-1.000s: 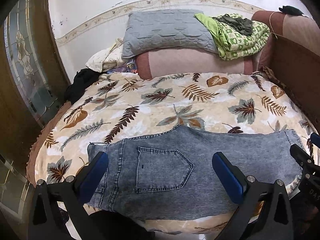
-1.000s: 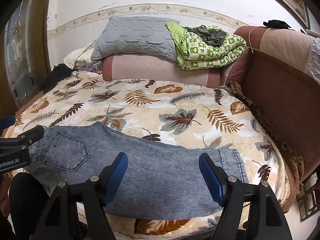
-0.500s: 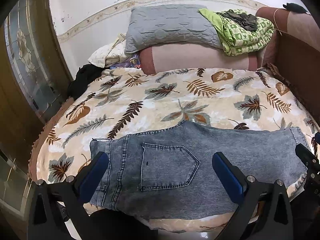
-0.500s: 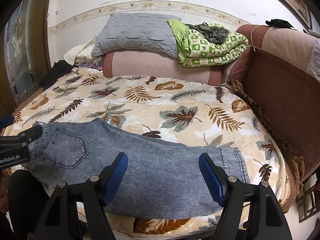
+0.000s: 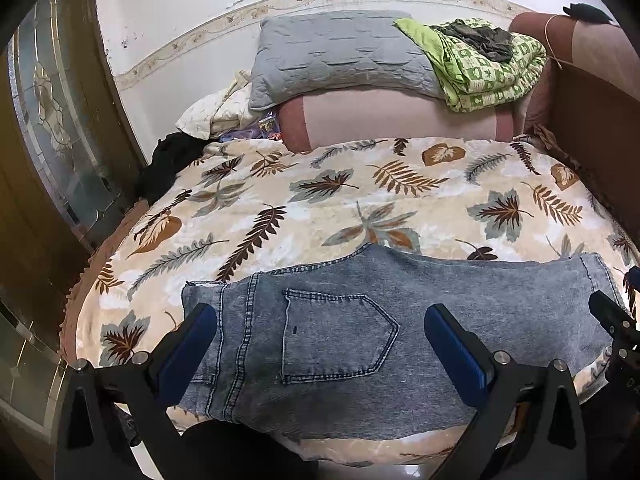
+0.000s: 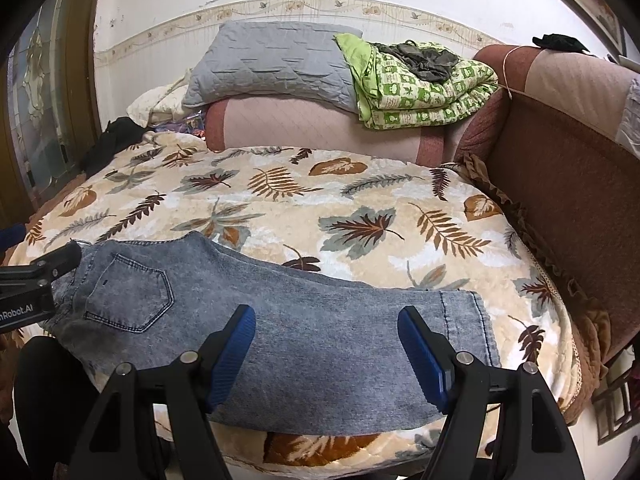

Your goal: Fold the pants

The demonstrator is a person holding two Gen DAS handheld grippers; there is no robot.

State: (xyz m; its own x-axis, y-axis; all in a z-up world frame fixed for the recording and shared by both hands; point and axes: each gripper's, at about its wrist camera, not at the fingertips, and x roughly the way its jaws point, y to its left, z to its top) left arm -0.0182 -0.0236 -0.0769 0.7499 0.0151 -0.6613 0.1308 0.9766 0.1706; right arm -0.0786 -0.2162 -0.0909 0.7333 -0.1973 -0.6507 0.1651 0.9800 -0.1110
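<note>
Grey-blue denim pants [image 5: 360, 336] lie flat along the near edge of a bed, folded lengthwise, back pocket up. The waistband is at the left and the leg hems [image 6: 468, 320] at the right. My left gripper [image 5: 320, 320] hovers open above the pocket area, with nothing between its blue pads. Over the lower legs, my right gripper [image 6: 326, 322] is open too and holds nothing. Each gripper's tip shows at the edge of the other's view.
A leaf-patterned blanket [image 5: 360, 200] covers the bed. At the head lie a pink bolster [image 6: 320, 124], a grey pillow [image 6: 272, 64] and a folded green quilt [image 6: 420, 88]. A brown padded side panel [image 6: 560, 184] rises on the right; a glass-panelled door [image 5: 52, 128] stands left.
Both views shifted slightly between the earlier frames, then settled; the pants lie as before and both grippers stay open.
</note>
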